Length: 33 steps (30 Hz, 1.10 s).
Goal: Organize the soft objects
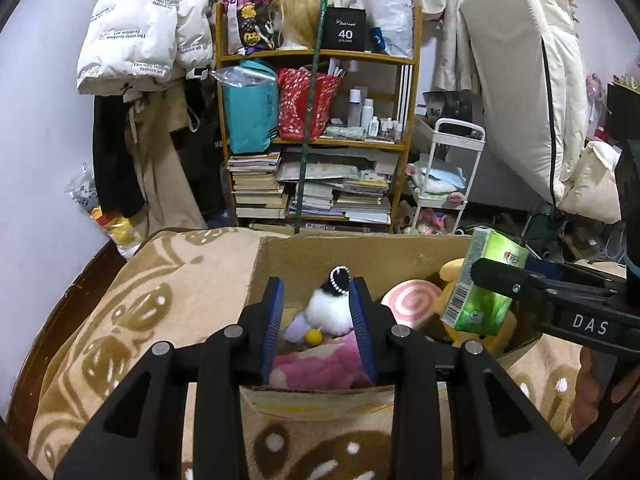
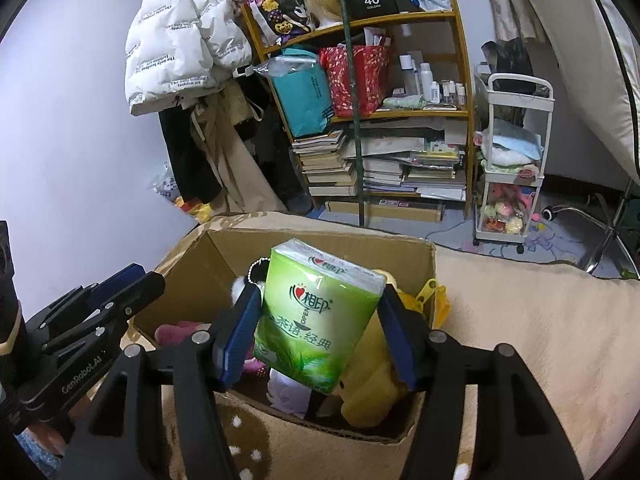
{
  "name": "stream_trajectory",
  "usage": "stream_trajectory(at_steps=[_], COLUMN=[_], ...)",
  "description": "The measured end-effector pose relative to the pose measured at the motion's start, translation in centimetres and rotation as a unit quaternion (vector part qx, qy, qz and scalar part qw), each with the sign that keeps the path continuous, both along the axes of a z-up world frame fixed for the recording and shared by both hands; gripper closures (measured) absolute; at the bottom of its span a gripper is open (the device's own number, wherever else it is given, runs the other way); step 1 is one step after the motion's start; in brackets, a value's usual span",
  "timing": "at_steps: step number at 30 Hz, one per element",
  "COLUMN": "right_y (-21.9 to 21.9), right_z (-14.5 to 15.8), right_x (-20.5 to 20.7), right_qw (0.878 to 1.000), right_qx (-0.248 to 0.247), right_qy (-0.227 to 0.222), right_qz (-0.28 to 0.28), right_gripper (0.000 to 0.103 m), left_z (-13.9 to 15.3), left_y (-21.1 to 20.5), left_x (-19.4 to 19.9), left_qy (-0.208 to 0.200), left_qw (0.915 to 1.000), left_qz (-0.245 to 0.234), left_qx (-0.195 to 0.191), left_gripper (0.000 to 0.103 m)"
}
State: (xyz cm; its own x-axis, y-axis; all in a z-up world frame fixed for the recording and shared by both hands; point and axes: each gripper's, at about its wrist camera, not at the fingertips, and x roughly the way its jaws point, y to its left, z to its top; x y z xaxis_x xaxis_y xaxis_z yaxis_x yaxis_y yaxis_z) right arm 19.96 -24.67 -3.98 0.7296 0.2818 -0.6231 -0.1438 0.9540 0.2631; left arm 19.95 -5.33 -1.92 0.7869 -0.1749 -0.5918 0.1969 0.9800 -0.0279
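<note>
My right gripper (image 2: 318, 320) is clamped on a green tissue pack (image 2: 318, 316), its blue pads pressed against the pack's two sides; the pack sits tilted, its top leaning away from me, held in the air over the open cardboard box (image 2: 320, 246). My left gripper (image 1: 318, 320) has its jaws spread with nothing between them, poised over the near edge of the same box.

Through the left camera I look straight down the gap at a white fluffy toy (image 1: 330, 310) with a bead loop on its dark top, a small yellow ball just below it, and a pink plush (image 1: 316, 370) at the box's near wall. A pink-and-white swirl cushion (image 1: 412, 302) lies to the right of them, touching a yellow plush (image 1: 494, 334). That view also shows the tissue pack from the side, barcode edge down, with the right gripper reaching in from the right edge.

The right camera hides most of those toys behind the pack, but shows the pack's printed front and the yellow plush (image 2: 376, 388) beneath it. It catches the left gripper entering low from the left, level with the box rim.

The box rests on a tan patterned blanket (image 1: 176, 292). A wooden bookshelf (image 2: 460, 80) stands beyond.
</note>
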Motion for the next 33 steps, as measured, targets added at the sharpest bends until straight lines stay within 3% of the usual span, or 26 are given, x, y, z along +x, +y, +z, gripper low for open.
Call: stream_trajectory(at_steps=[2, 7, 10, 13, 16, 27, 33], right_y=[0.1, 0.5, 0.5, 0.5, 0.5, -0.7, -1.4], right_z=[0.1, 0.9, 1.4, 2.5, 3.5, 6.7, 8.2], right_x=[-0.2, -1.0, -1.5, -2.4, -3.5, -7.6, -10.6], right_qw=[1.000, 1.000, 0.999, 0.998, 0.997, 0.994, 0.992], right_qx=[0.003, -0.014, -0.022, -0.030, -0.045, -0.046, -0.044], right_qy=[-0.003, -0.022, -0.029, -0.045, -0.062, -0.088, -0.103], right_qz=[0.001, 0.000, -0.006, -0.012, -0.019, -0.051, -0.063], right_gripper=[0.033, 0.021, 0.015, 0.009, 0.000, 0.000, 0.000], left_z=[0.1, 1.0, 1.9, 3.2, 4.7, 7.9, 8.8], left_y=[0.1, -0.2, -0.2, -0.1, 0.2, 1.2, 2.3], left_x=[-0.1, -1.6, -2.5, -3.6, -4.8, -9.3, -11.8], left_qy=[0.002, -0.022, -0.032, -0.051, -0.061, -0.074, -0.069], left_qw=[1.0000, 0.9992, 0.9986, 0.9978, 0.9973, 0.9958, 0.9969], left_qz=[0.001, 0.005, 0.011, 0.014, 0.019, 0.017, 0.018], left_qx=[0.004, 0.032, 0.040, 0.041, 0.037, 0.050, 0.033], left_gripper=[0.055, 0.045, 0.024, 0.015, 0.011, 0.004, 0.003])
